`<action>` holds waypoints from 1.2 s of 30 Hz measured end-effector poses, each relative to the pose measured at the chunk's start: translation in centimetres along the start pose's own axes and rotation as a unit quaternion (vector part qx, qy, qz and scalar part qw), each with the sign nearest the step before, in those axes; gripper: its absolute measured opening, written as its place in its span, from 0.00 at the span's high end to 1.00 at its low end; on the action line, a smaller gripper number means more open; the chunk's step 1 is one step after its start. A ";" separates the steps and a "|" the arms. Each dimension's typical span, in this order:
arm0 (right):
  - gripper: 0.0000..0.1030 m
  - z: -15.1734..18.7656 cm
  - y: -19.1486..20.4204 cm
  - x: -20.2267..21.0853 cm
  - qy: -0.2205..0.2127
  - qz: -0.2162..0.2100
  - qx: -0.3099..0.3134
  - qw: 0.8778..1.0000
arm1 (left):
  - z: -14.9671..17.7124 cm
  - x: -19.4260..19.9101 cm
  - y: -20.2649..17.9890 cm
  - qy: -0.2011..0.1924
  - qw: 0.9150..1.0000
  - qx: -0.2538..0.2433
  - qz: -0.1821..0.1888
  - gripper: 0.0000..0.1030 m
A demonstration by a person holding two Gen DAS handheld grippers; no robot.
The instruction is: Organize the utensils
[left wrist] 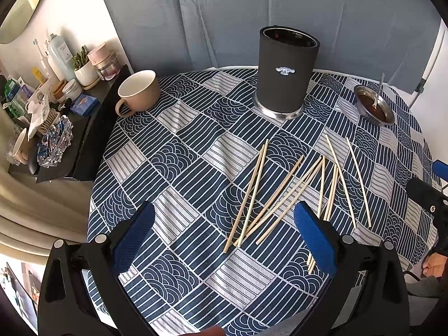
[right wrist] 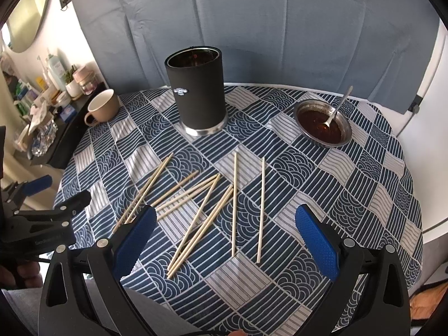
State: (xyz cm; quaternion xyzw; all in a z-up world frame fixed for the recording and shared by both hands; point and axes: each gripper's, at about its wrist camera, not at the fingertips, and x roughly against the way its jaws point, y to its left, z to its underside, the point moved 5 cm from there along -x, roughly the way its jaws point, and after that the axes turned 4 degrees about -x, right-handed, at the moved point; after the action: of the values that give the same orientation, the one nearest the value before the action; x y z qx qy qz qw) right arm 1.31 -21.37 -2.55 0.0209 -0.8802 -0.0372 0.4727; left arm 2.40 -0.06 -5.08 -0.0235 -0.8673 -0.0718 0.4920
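Table [left wrist: 179, 140]: round, under a blue-and-white patchwork cloth; its near edge is cut off by the gripper bodies in both views.

Chopsticks [right wrist: 201, 218]: pale wooden sticks lying loose and crossed on the cloth at table centre, toward 6 o'clock of the holder. Two lie roughly parallel and apart from the heap at its 3 o'clock side. Several near ends are hidden behind a blue pad in each view, so an exact count cannot be made.

Holder [left wrist: 285, 70]: black cylinder on a metal base, upright at 12 o'clock of the table, small silver emblem on its front. The inside is dark — contents cannot be made out.

Metal bowl [right wrist: 322, 124]: at 2 o'clock, holding dark sauce and a spoon [right wrist: 337, 109] leaning on its rim; the spoon's bowl is partly sunk in the sauce.

Mug [left wrist: 138, 92]: beige, at 10 o'clock, tipped on its side with the mouth facing the camera.

Left gripper [left wrist: 224, 232]: above the near table edge, jaws spread wide, nothing between the pads.

Right gripper [right wrist: 225, 231]: likewise spread wide and empty, above the chopsticks' near ends.

Side shelf [left wrist: 84, 140]: dark, at 9 o'clock off the table, crowded with bottles, jars and a small plant — labels too blurred to read.
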 end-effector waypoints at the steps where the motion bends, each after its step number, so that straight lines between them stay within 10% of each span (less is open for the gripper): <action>1: 0.07 0.0 0.0 0.0 0.000 0.000 0.000 1.000 | 0.0 0.0 0.0 0.000 1.000 0.000 0.000 0.06; 36: 0.08 0.3 -2.1 -7.7 0.125 -0.010 -0.054 0.991 | 0.1 -6.7 -0.2 0.119 0.993 -0.003 0.021 0.06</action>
State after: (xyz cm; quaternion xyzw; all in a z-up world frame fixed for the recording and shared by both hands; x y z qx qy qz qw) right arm 5.33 -22.89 -9.22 0.0088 -0.8107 -0.0862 0.5790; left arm 5.75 -0.06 -10.84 -0.0343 -0.8016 -0.0663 0.5931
